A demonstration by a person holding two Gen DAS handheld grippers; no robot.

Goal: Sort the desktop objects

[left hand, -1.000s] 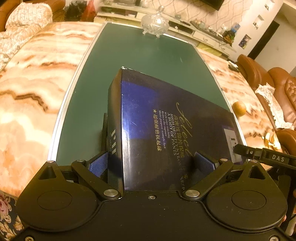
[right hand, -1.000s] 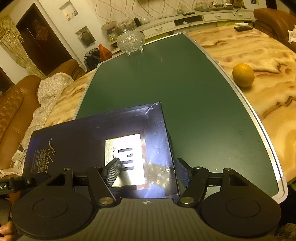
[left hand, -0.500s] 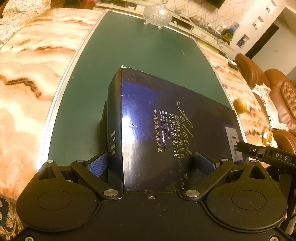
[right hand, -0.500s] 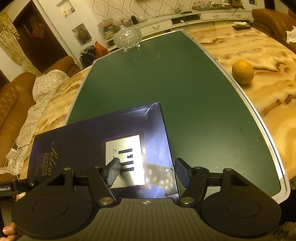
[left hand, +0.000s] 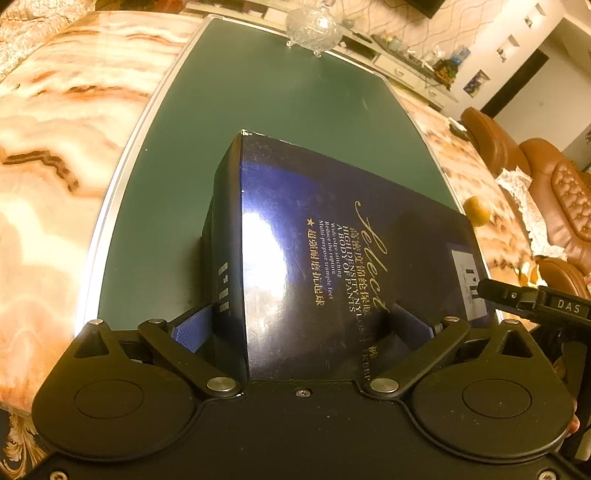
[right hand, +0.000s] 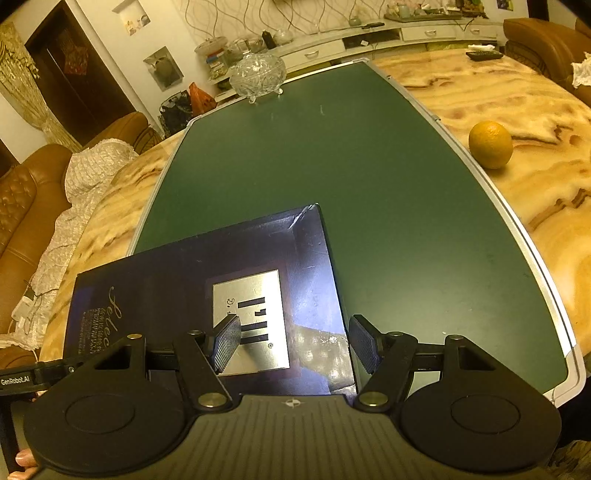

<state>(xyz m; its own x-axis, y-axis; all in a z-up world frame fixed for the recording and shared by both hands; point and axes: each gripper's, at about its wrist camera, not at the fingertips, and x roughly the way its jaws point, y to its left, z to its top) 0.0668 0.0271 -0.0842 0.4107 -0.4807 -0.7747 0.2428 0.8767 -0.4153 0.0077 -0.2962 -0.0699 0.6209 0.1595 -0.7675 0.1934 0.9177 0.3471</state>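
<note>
Left wrist view: the box (left hand: 332, 251), dark blue w/ gold print, fills the centre, sitting on the green mat (left hand: 280, 99). Left gripper (left hand: 306, 325) is clamped on its near end; one blue pad (left hand: 192, 326) at 9 o'clock presses the side face, the other at 3 o'clock presses the top face. Glass bowl (left hand: 314, 27) at 12, at the mat's far edge. Orange (left hand: 477, 210) at 2 o'clock, partly behind the box. Right gripper's tip pokes in at 3 o'clock, by the label.

Right wrist view: box at 7–8 o'clock, silver label up. Right gripper (right hand: 293, 343) has jaws spread; left pad (right hand: 226, 343) sits over the label, right pad just off the box's edge, over the mat. Contact can't be confirmed. Orange at 2 o'clock on the marble table (right hand: 517, 110), off the mat.

Handling, my guess: stiff cardboard, prob. light, glossy so slippery. Grip across the short end, firm but not crushing.

Hidden: the box's near end under both gripper bodies, its underside, and its contents. Small gold print is hard to read.
</note>
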